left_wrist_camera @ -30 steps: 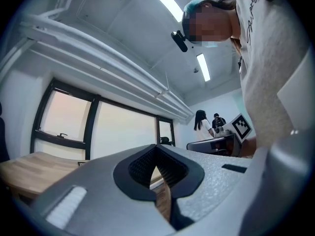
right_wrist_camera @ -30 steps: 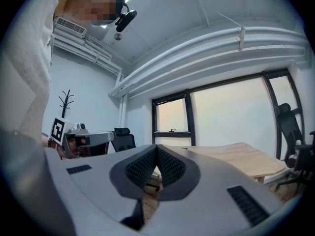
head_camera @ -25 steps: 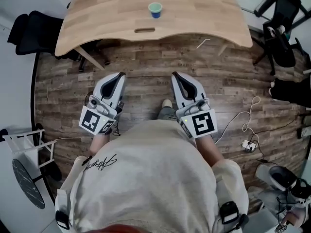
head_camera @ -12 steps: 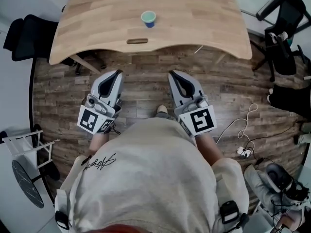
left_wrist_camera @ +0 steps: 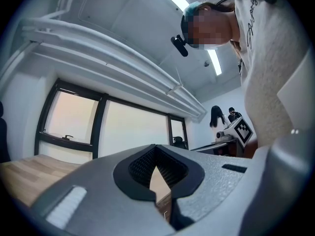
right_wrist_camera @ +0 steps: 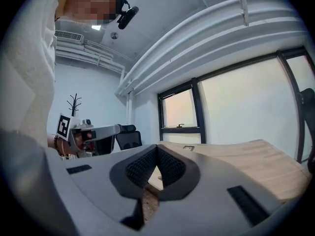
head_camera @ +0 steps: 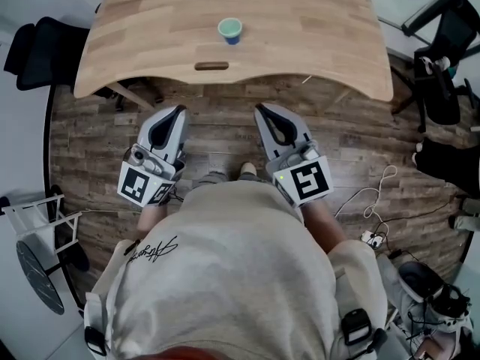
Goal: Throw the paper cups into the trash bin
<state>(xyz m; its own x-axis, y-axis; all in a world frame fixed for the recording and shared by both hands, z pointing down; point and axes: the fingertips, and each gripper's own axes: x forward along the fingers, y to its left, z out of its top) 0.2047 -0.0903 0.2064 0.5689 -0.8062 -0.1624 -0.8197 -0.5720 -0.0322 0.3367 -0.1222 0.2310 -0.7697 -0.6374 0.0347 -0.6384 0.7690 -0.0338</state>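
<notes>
Looks like the approach, nothing picked up yet. One paper cup (head_camera: 230, 30) upright on the bench (head_camera: 315, 21) at 12 o'clock, well apart from both tools. Teal at the rim, blue wall. No trash bin in any view, so no telling yet where to carry it.

Left gripper (head_camera: 177, 110) at 11 o'clock, right gripper (head_camera: 262, 109) at 1 o'clock. Both over the wood floor (head_camera: 225, 137), short of the bench edge, pointing toward 12. Left fingers (left_wrist_camera: 140, 167) pressed together w/ nothing btwn them. Same on the right: fingers (right_wrist_camera: 141, 168) closed tip to tip, empty.

To do it well:
- Use one tool only, prob. the right, as the cup sits a touch nearer its line. Keep the other back from the bench edge.
- Spread the fingers wide before getting to the cup, not at it; a closed tip would likely knock it over & send it rolling.
- Come in level over the near edge, above the slot (head_camera: 211, 66) at 12, one finger each side of the cup wall at about mid height.
- Close gently: thin paper, prob. light, easy to crush or squirt out.
- Find the bin before lifting. Carry upright; cannot tell if anything is inside.
</notes>
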